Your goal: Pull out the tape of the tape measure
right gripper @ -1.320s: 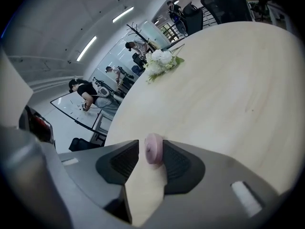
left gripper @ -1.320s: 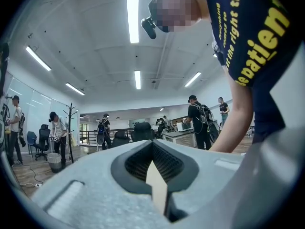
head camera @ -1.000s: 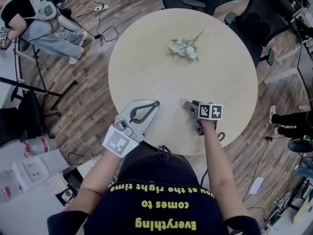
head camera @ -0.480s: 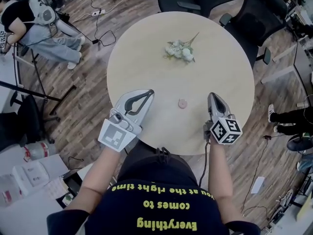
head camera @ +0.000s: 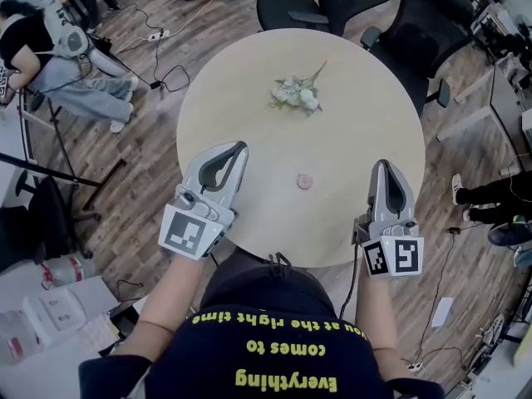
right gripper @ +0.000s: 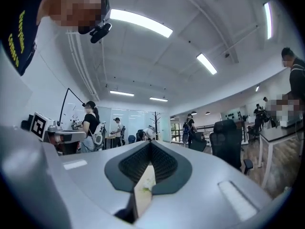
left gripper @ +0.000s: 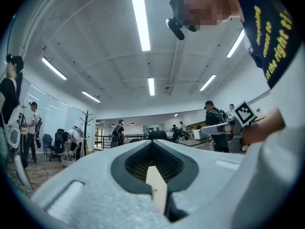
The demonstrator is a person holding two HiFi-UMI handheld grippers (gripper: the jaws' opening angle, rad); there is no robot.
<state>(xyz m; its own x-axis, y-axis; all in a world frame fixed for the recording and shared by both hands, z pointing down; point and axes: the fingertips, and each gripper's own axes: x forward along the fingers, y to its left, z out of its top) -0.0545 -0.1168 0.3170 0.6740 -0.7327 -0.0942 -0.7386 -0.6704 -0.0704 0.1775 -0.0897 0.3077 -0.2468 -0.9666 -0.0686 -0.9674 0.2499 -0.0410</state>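
Note:
The tape measure (head camera: pixel 305 180), a small round pinkish case, lies on the round beige table (head camera: pixel 249 73) near its front edge, with no tape showing. My left gripper (head camera: pixel 239 146) hovers left of it, held level and shut, with nothing in its jaws. My right gripper (head camera: pixel 385 165) hangs to the right of the case, also level, shut and empty. In the left gripper view the jaws (left gripper: pixel 152 143) meet and point across the room; the right gripper's marker cube (left gripper: pixel 245 112) shows at right. The right gripper view shows its jaws (right gripper: pixel 150 143) together, with the table out of sight.
A small bunch of white flowers (head camera: pixel 295 94) lies on the far half of the table. Black office chairs (head camera: pixel 332 2) stand behind the table. A seated person (head camera: pixel 50 48) and floor cables (head camera: pixel 170 65) are at the left. Other people stand far off.
The right gripper has lifted off the tape measure, swung right and levelled out; its jaws are now together. The case stays on the table. The left gripper has risen a little.

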